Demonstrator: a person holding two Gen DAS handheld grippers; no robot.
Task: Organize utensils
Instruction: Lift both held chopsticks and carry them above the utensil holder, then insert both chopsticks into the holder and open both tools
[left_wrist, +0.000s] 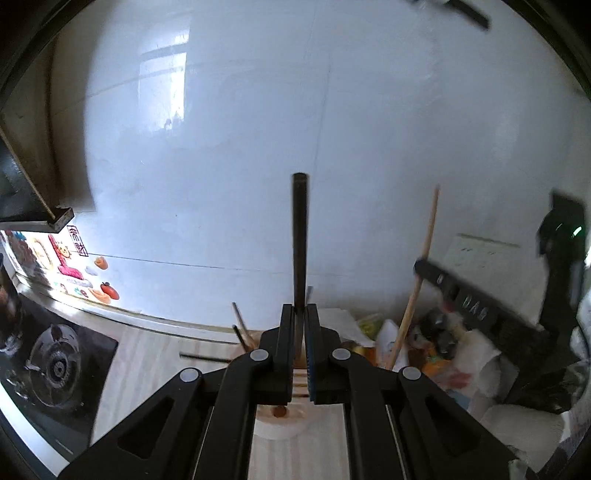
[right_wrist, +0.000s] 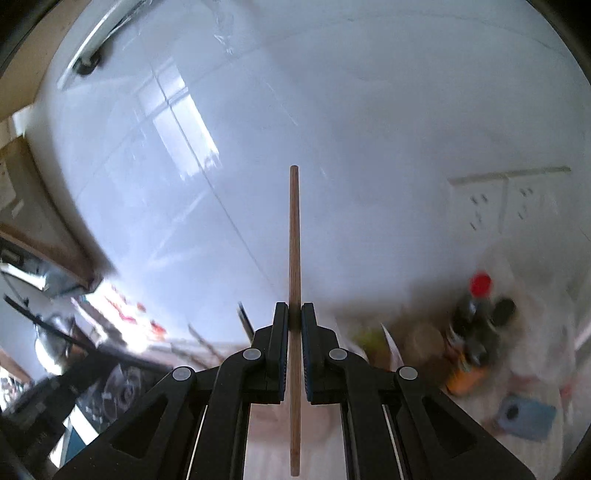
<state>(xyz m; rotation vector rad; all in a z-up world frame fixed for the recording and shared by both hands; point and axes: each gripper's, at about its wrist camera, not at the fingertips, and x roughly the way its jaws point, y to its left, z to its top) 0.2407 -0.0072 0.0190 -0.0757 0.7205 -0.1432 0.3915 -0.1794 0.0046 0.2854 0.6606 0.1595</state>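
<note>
My left gripper (left_wrist: 299, 308) is shut on a black chopstick (left_wrist: 299, 236) that stands upright above the wooden counter. My right gripper (right_wrist: 294, 308) is shut on a light wooden chopstick (right_wrist: 294, 240), also held upright. In the left wrist view the right gripper (left_wrist: 480, 306) shows at the right, holding that wooden chopstick (left_wrist: 424, 258) tilted. Below the left jaws sits a pale wooden utensil holder (left_wrist: 280, 417) with slots. A few more chopsticks (left_wrist: 240, 325) stick up behind the left fingers.
A white tiled wall (left_wrist: 258, 147) fills the background. A gas stove (left_wrist: 55, 362) lies at left. Bottles (right_wrist: 472, 332), bags and paper rolls (left_wrist: 480, 362) crowd the right side. A blue object (right_wrist: 524, 415) lies on the counter at right.
</note>
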